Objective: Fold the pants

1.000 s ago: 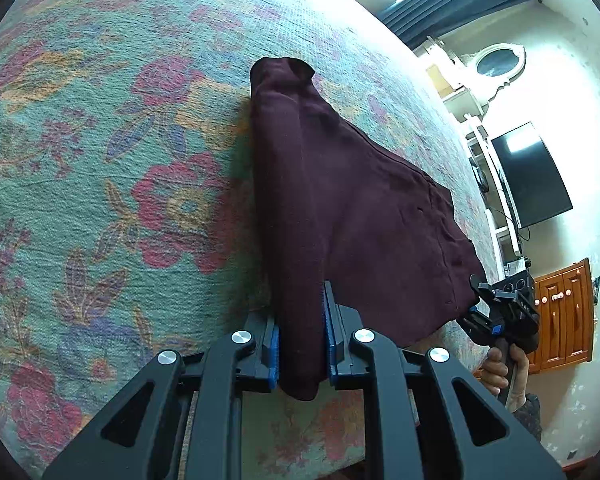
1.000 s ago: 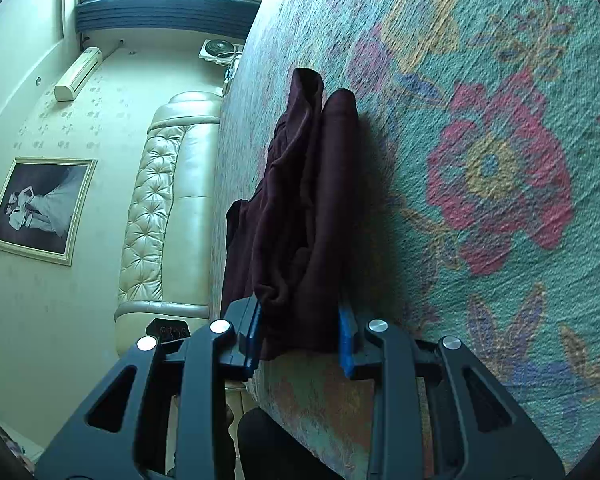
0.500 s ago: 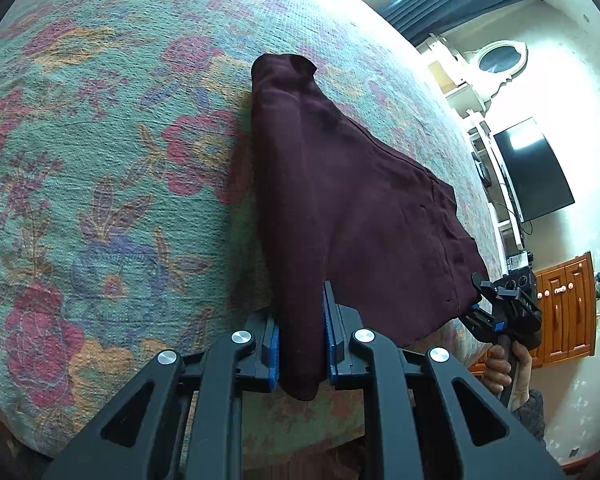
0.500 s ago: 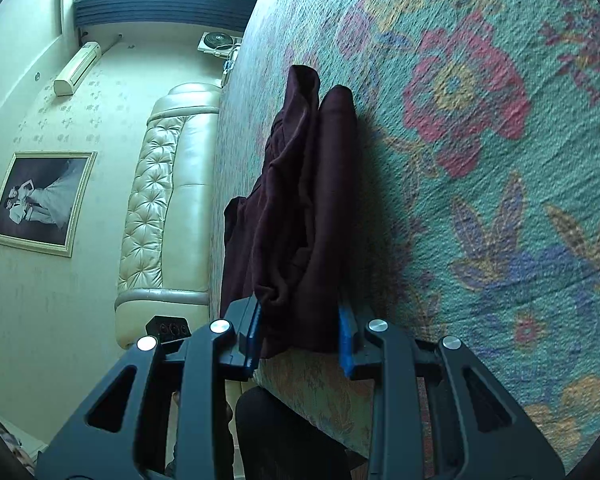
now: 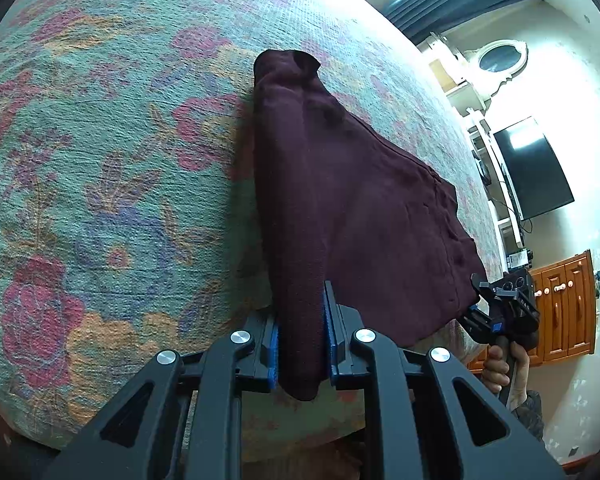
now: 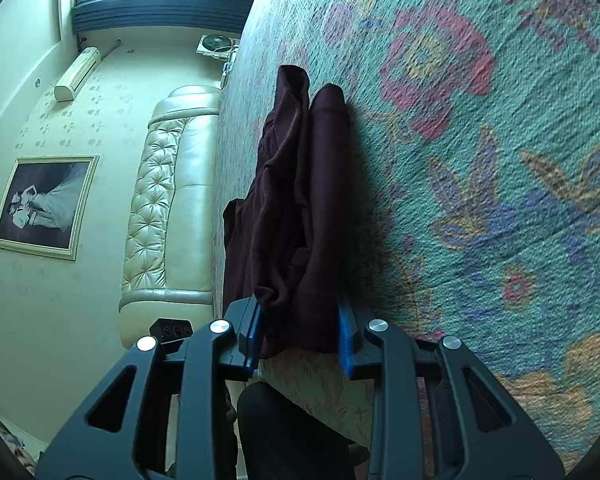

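Dark maroon pants (image 5: 352, 200) lie on a floral bedspread (image 5: 100, 160), pulled taut toward the bed's near edge. My left gripper (image 5: 300, 344) is shut on one bunched corner of the cloth, which hangs out below the blue pads. In the same view the right gripper (image 5: 476, 304) grips the other corner at the far right, with a hand below it. The right wrist view shows my right gripper (image 6: 300, 336) shut on a thick wad of the pants (image 6: 296, 208), the rest stretching away along the bedspread (image 6: 480, 160).
The bed's near edge (image 5: 300, 432) runs just under the grippers. A cream tufted headboard (image 6: 168, 208) stands at the bed's end. A television (image 5: 532, 168) and wooden cabinet (image 5: 560, 308) stand along the wall beyond the right gripper. A dark trouser leg of the person (image 6: 284, 432) shows below.
Both grippers have drawn the pants toward the near edge of the bed; the floral pattern has slid away under the cloth. Both grips stay the same.
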Demonstrator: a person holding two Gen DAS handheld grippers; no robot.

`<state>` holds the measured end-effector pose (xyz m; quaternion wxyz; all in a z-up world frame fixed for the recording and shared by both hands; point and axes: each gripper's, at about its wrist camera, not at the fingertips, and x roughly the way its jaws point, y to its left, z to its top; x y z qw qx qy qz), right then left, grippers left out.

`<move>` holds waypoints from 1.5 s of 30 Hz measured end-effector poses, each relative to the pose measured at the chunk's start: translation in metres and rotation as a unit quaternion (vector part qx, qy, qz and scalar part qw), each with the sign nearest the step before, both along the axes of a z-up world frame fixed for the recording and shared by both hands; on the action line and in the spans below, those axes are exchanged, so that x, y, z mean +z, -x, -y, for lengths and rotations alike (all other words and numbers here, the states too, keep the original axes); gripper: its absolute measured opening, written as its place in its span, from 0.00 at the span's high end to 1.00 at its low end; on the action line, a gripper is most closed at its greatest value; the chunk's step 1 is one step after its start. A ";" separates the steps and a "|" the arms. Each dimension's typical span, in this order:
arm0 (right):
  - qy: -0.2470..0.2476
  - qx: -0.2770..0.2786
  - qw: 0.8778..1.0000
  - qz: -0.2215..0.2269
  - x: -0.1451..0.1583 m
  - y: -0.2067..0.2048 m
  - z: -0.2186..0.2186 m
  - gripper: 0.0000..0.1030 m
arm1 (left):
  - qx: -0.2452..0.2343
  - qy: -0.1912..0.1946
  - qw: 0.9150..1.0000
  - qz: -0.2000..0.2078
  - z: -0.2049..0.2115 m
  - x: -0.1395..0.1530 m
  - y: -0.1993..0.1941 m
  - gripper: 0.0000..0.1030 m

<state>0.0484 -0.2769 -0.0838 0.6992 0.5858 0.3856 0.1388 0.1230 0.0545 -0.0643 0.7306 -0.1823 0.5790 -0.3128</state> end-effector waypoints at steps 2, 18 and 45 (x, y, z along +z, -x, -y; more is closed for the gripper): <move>0.004 -0.001 1.000 0.000 -0.001 0.001 0.002 0.69 | -0.008 0.001 1.000 0.005 0.002 -0.001 -0.001 0.80; 0.034 0.017 0.999 -0.001 0.002 -0.008 -0.004 0.52 | -0.006 0.012 1.000 0.002 0.008 -0.017 0.001 0.65; 0.031 0.011 0.999 0.003 0.009 -0.002 -0.004 0.72 | 0.004 -0.005 1.000 0.021 -0.003 -0.002 0.011 0.86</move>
